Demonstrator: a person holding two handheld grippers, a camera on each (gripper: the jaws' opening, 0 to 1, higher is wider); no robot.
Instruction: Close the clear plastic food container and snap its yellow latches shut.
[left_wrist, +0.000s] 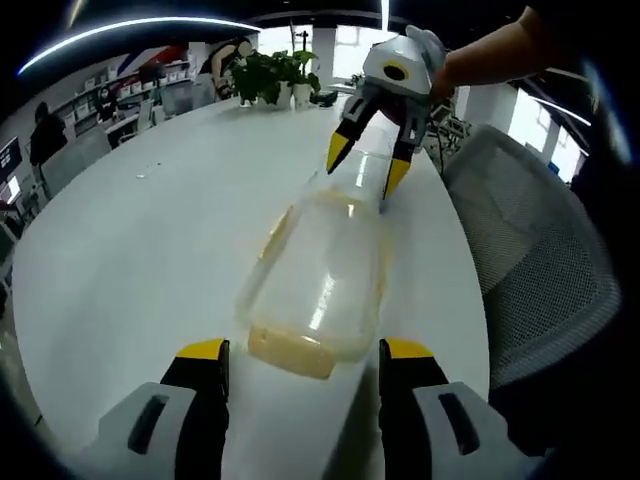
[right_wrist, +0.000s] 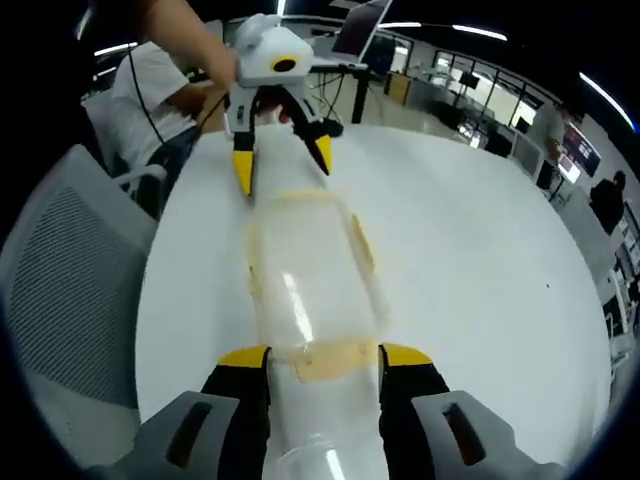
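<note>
Clear plastic food container — lying long on the white table, just ahead of the left gripper and reaching away to the right gripper at its far end. Lid apparently down already, judging by the flat glossy top; not certain from these pictures. Yellow latches visible as pale yellow tabs at the near end, along one long side and at the far end — too blurred to say whether snapped home or only resting. Probably the latching left to do, end by end.

Left gripper: jaws wide apart, nothing held, tips just short of the container's near end. Right gripper: jaws apart too, straddling its end of the container with the end latch between the tips; contact impossible to judge, no grip evident.

Around: grey mesh chair close beside the table edge, right of the left gripper; potted plants far ahead across the table; a seated person beyond the left gripper in the right gripper view. Nothing lying between jaws and latches.
</note>
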